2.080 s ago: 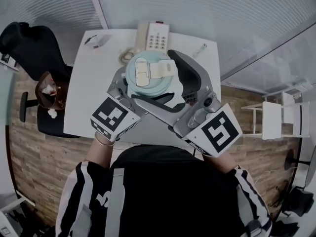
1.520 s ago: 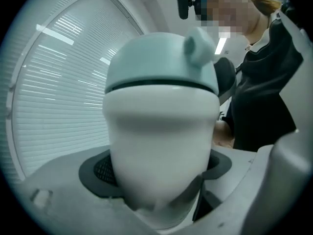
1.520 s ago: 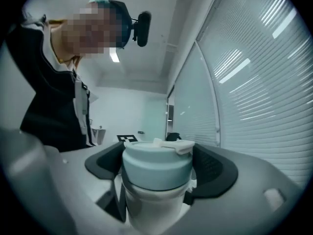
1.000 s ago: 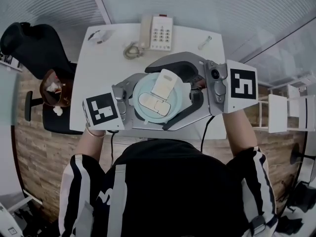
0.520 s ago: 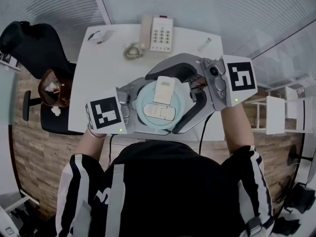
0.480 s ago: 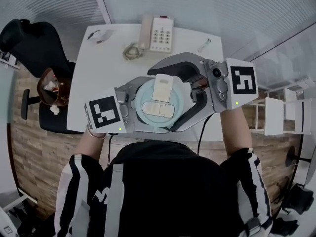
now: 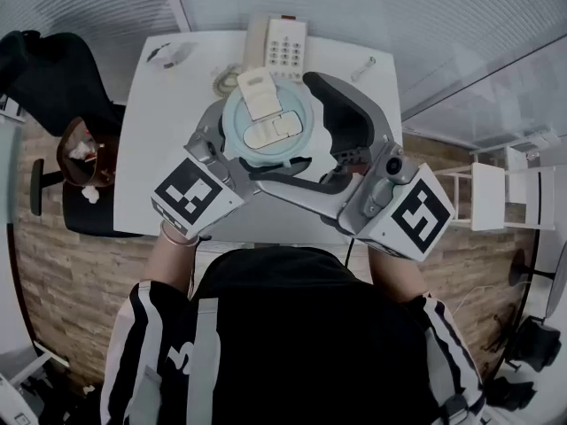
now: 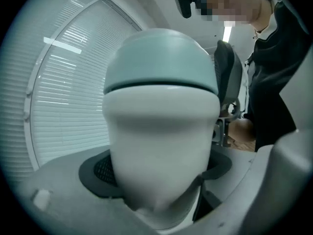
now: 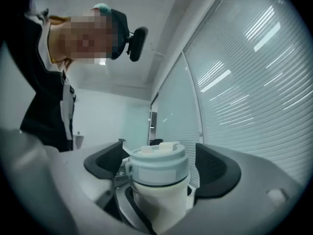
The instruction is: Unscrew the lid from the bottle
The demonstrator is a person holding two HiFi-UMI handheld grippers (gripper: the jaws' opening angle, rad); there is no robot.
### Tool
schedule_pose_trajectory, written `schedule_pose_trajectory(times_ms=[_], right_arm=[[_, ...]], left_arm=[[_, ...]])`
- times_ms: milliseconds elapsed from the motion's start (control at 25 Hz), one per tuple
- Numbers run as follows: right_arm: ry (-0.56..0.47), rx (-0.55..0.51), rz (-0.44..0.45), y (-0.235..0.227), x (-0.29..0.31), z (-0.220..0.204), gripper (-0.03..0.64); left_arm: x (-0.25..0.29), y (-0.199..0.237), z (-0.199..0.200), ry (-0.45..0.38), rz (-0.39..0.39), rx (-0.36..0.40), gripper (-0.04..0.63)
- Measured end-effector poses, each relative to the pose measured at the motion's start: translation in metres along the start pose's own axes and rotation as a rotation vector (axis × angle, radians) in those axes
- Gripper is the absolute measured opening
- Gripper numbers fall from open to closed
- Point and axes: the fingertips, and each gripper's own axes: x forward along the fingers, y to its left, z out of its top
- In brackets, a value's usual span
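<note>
A white bottle [image 8: 159, 151] with a pale blue lid [image 7: 266, 122] is held above the white table [image 7: 151, 149]. My left gripper [image 7: 232, 159] is shut on the bottle's body, whose white wall fills the left gripper view between the dark pads [image 8: 98, 170]. My right gripper [image 7: 285, 131] reaches in from the lower right and stands open round the lid [image 9: 157, 168]. In the right gripper view its pads [image 9: 217, 168] flank the lid, with a thin gap showing on the right side. The lid's flip cap [image 7: 259, 91] points to the far left.
A desk phone [image 7: 285, 47] with a coiled cord [image 7: 226, 80] lies at the table's far edge, a small metal piece [image 7: 361, 67] at the far right corner. A black chair [image 7: 40, 69] stands left, a white shelf [image 7: 496, 197] right. The person's torso is below.
My right gripper has swung back clockwise, from the right side to the lower right, while the lid barely turned. The bottle and left gripper now sit further toward the phone.
</note>
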Motion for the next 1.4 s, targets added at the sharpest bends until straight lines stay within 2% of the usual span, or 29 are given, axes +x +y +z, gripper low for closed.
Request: schedule_pose_trajectory(times_ms=[80, 200, 360, 480, 560, 760, 920, 1040, 1240, 1400], right_arm=[[0.018, -0.042, -0.086, 0.001, 0.008, -0.007, 0.453], [0.061, -0.092, -0.155, -0.002, 0.021, -0.018, 0.453], [0.1, -0.086, -0.189, -0.005, 0.024, -0.02, 0.446], [0.134, -0.074, -0.16, -0.001, 0.024, -0.02, 0.443], [0.144, -0.054, -0.086, 0.006, 0.024, -0.02, 0.443], [0.158, -0.004, 0.202, 0.038, 0.033, -0.026, 0.443], [0.172, 0.024, 0.426, 0.071, 0.044, -0.029, 0.443], [0.15, 0.036, 0.581, 0.091, 0.043, -0.027, 0.443], [0.146, 0.046, 0.791, 0.108, 0.034, -0.028, 0.443], [0.144, 0.09, 0.968, 0.118, 0.029, -0.024, 0.443]], left_arm=[[-0.001, 0.004, -0.003, -0.007, 0.045, 0.004, 0.447], [-0.003, 0.011, -0.007, -0.002, 0.098, 0.007, 0.447], [-0.003, 0.012, -0.006, 0.009, 0.126, 0.012, 0.448], [-0.006, 0.009, -0.006, 0.021, 0.101, 0.017, 0.446], [-0.009, 0.0, -0.004, 0.019, 0.022, 0.017, 0.446], [-0.039, -0.028, -0.01, 0.036, -0.301, 0.02, 0.448], [-0.071, -0.05, -0.016, 0.032, -0.502, 0.033, 0.446], [-0.086, -0.066, -0.018, 0.035, -0.603, 0.055, 0.448], [-0.1, -0.083, -0.021, 0.062, -0.739, 0.086, 0.448], [-0.105, -0.095, -0.019, 0.058, -0.809, 0.084, 0.448]])
